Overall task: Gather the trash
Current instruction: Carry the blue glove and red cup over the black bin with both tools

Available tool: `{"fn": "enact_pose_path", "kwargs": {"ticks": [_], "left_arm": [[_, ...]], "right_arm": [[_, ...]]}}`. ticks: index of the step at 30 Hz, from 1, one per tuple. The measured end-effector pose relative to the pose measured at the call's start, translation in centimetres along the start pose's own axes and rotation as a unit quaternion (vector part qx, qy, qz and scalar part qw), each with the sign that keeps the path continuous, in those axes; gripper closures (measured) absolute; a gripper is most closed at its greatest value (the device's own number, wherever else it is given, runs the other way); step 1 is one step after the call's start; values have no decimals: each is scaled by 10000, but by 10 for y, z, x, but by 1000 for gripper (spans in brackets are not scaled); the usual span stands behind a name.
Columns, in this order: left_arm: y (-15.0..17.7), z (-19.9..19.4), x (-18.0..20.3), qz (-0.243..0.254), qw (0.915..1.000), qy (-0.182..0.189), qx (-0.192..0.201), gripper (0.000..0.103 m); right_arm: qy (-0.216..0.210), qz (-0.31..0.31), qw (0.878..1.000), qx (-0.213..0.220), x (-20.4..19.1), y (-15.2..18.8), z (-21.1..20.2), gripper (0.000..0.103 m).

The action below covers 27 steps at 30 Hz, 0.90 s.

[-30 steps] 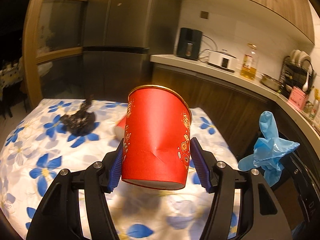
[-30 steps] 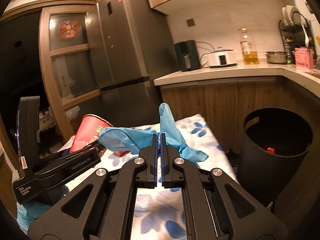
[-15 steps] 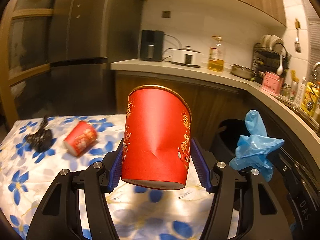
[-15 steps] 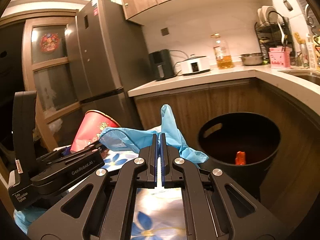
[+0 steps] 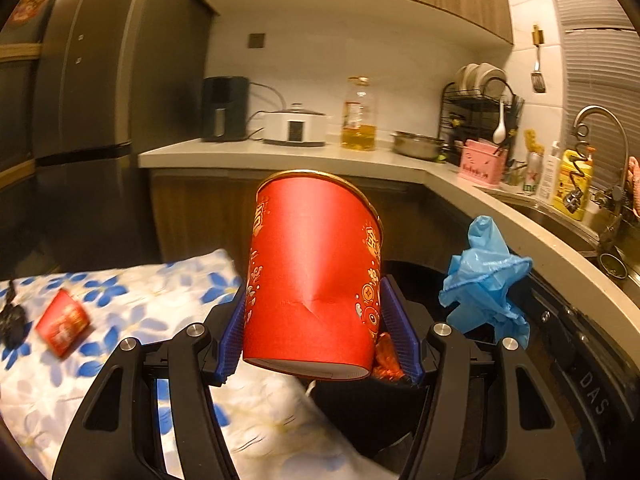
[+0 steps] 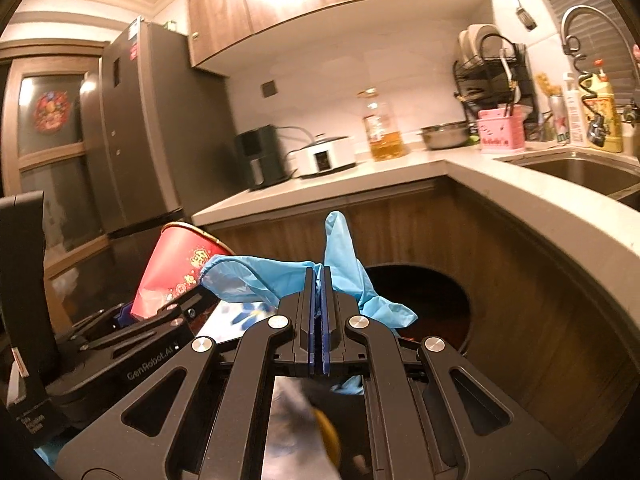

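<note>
The left gripper carries "GenRobot.AI" in pale letters along its arm, seen from the right wrist. The right gripper shows "DAS" on its black body, seen from the left wrist. Gold characters on the red cup are too small to read.

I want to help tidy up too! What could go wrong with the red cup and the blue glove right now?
1. The red cup is creased where the left gripper squeezes it; more squeeze might crumple it or let it slip.
2. The cup hangs near the black bin's edge, partly over the flowered tablecloth, so dropped now it might miss.
3. The floppy blue glove, pinched by the right gripper, could cling to it when released.
</note>
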<state>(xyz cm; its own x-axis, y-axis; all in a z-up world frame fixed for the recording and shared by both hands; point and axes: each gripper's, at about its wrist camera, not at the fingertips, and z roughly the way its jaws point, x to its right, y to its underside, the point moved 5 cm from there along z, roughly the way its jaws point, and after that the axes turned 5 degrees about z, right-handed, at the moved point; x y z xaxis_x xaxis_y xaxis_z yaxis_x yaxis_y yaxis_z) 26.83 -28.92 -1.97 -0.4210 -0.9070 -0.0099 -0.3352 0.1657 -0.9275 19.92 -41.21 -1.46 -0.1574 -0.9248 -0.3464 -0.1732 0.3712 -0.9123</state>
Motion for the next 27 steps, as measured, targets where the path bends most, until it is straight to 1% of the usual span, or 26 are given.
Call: {"fn": "enact_pose_path", "kwargs": {"ticks": [6,10,17,27], "left_arm": [[-5,26,21,130,9998,165,-32,42],[-5,39,28,117,9995,273,-76,42],[-1,56,39,225,9989,373,-163,42],[5,73,42,271,9982,432,-326,42]], "right_arm": [[208,137,9997,39,29,-12,13,101],[232,186,9996,0,39,-17,23,101],[247,128,9996,-70,42,-20,38,100],[290,122,9992,-227,45,-17,56,100]]}}
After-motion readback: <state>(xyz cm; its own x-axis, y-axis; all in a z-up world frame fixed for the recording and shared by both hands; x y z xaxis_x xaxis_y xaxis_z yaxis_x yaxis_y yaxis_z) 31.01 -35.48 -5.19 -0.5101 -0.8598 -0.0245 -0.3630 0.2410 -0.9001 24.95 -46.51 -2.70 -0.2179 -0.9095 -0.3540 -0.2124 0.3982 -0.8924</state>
